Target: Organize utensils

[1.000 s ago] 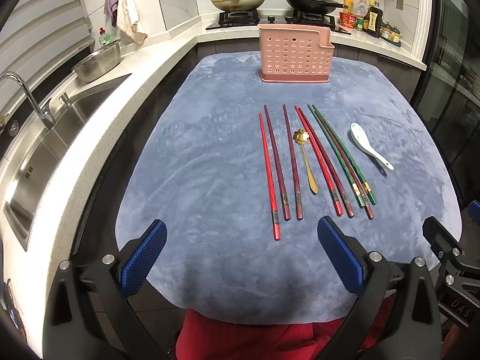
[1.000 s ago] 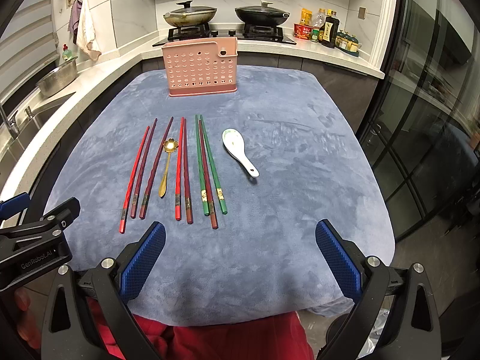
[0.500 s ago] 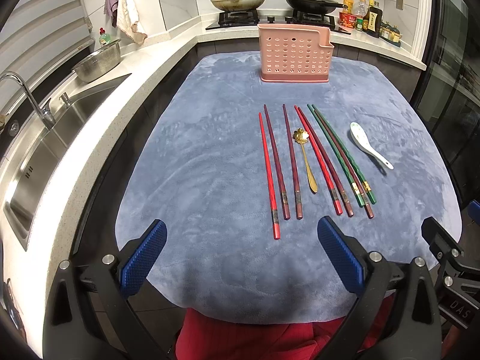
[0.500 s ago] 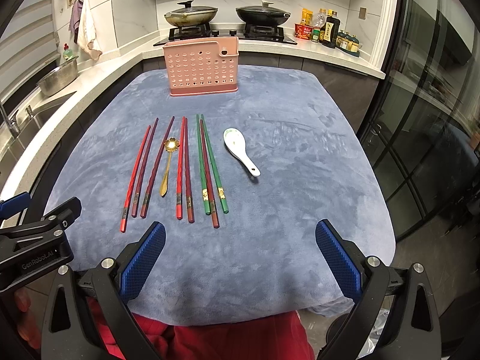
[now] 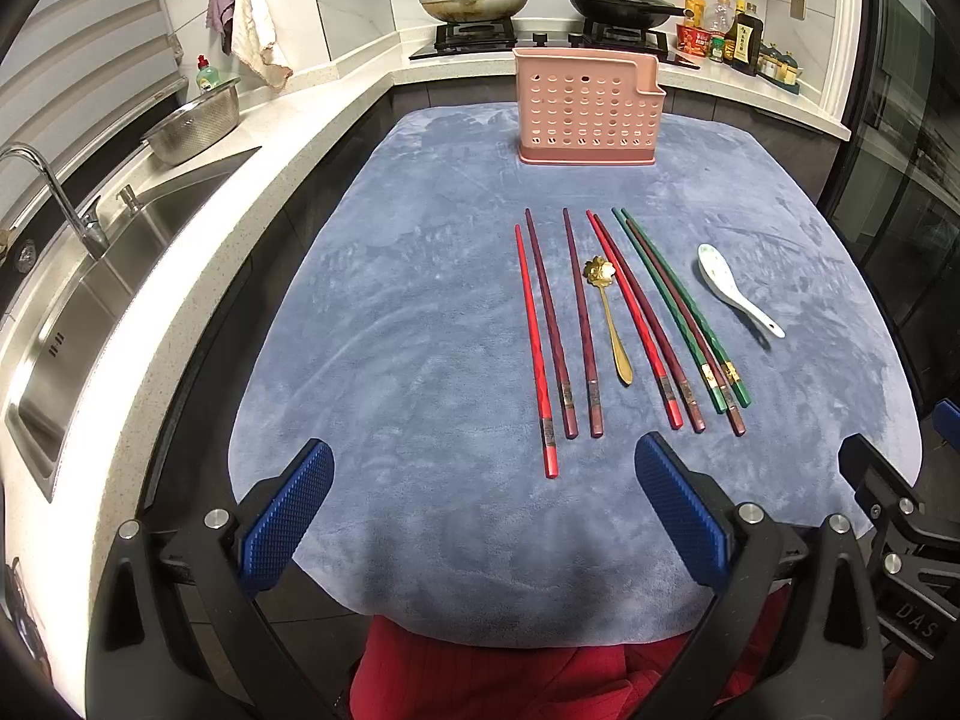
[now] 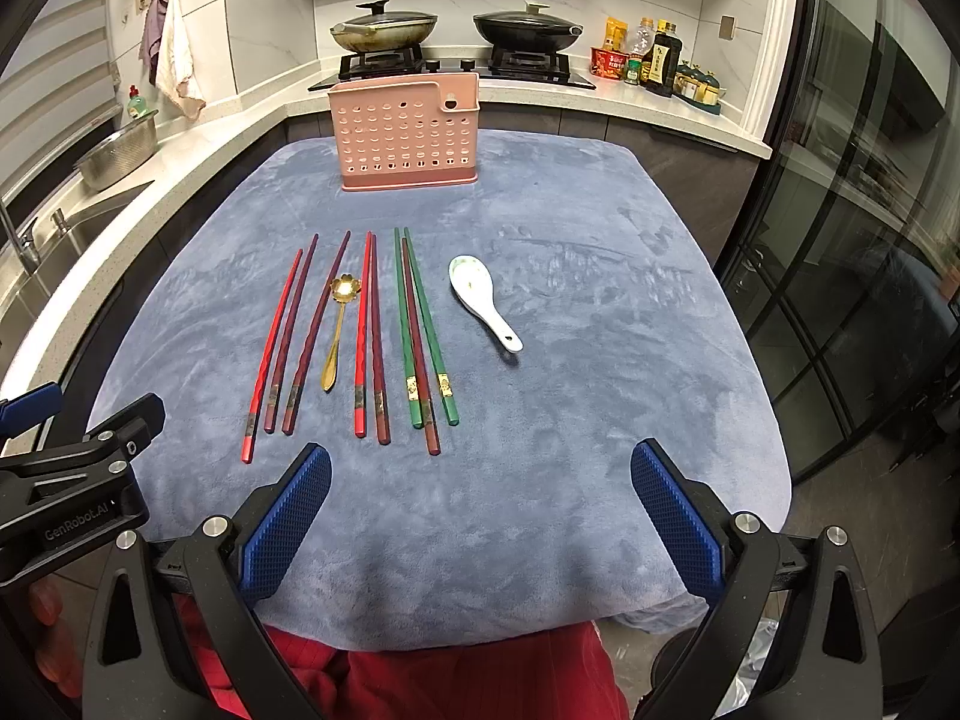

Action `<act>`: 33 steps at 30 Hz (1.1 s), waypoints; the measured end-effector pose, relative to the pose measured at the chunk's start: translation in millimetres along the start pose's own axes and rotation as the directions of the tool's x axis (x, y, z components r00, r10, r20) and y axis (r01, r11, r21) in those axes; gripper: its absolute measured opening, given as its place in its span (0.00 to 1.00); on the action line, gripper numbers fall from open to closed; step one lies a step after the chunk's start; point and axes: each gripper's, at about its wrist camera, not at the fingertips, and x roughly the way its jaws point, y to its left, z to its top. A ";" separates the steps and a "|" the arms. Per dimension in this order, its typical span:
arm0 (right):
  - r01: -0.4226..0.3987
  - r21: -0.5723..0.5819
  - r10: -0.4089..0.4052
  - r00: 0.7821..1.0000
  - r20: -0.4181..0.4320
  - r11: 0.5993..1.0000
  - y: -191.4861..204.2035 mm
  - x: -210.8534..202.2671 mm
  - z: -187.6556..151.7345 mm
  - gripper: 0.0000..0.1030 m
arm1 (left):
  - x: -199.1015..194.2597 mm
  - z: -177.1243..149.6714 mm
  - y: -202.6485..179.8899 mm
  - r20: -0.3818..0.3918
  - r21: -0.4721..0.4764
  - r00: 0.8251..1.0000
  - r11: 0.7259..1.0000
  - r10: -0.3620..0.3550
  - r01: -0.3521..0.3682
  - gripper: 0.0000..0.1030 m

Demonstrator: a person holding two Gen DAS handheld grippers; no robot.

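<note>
Utensils lie in a row on the blue cloth [image 5: 390,312] that covers your worktop, all pointing roughly toward the pink caddy [image 5: 589,108] standing upright at the far end. From left to right you have a red chopstick [image 5: 536,348], two maroon chopsticks [image 5: 549,324], then the gold spoon [image 5: 611,312] with its flower-shaped bowl toward the caddy. Next come a red and maroon pair [image 5: 645,324] lying close together, then two green chopsticks [image 5: 681,306] with another maroon one between them. The white spoon [image 5: 735,291] sits apart on the right, bowl toward the caddy, handle angled toward the cloth's right edge.

Your left tongs [image 5: 485,519] hang above the near edge of the cloth, spread wide with nothing between the blue pads [image 5: 288,516]. Your right tongs [image 6: 480,519] are likewise wide apart and empty, over the near edge, with the chopstick ends just ahead of the left pad. Neither touches any utensil.

Beyond the cloth, two lidded pans [image 6: 384,27] sit on the hob, bottles [image 6: 657,57] stand to the right, and a sink [image 5: 96,276] with a metal colander [image 5: 195,129] runs along the left.
</note>
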 end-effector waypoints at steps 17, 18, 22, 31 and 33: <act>0.000 0.001 0.000 1.000 0.000 1.000 -0.1 -0.4 -0.3 0.93 | -0.5 -0.1 -0.1 0.000 -0.001 1.000 1.000 -0.002 0.002 0.93; 0.000 0.001 0.000 1.000 0.000 1.000 -0.3 -0.5 -0.5 0.93 | 0.0 0.0 0.1 0.000 -0.001 1.000 1.000 -0.001 0.001 0.93; 0.001 0.002 -0.001 1.000 0.001 1.000 -0.6 -0.8 -0.5 0.93 | -0.7 -0.7 -2.3 0.000 -0.001 1.000 1.000 -0.006 0.006 0.93; 0.000 0.001 0.000 1.000 0.000 1.000 0.3 0.1 -0.4 0.93 | -2.4 -1.8 -8.3 -0.002 0.001 1.000 1.000 -0.016 0.016 0.93; 0.000 0.002 0.000 1.000 0.000 1.000 -0.1 0.0 -0.6 0.93 | -2.4 -1.9 -8.4 -0.002 0.002 1.000 1.000 -0.017 0.017 0.93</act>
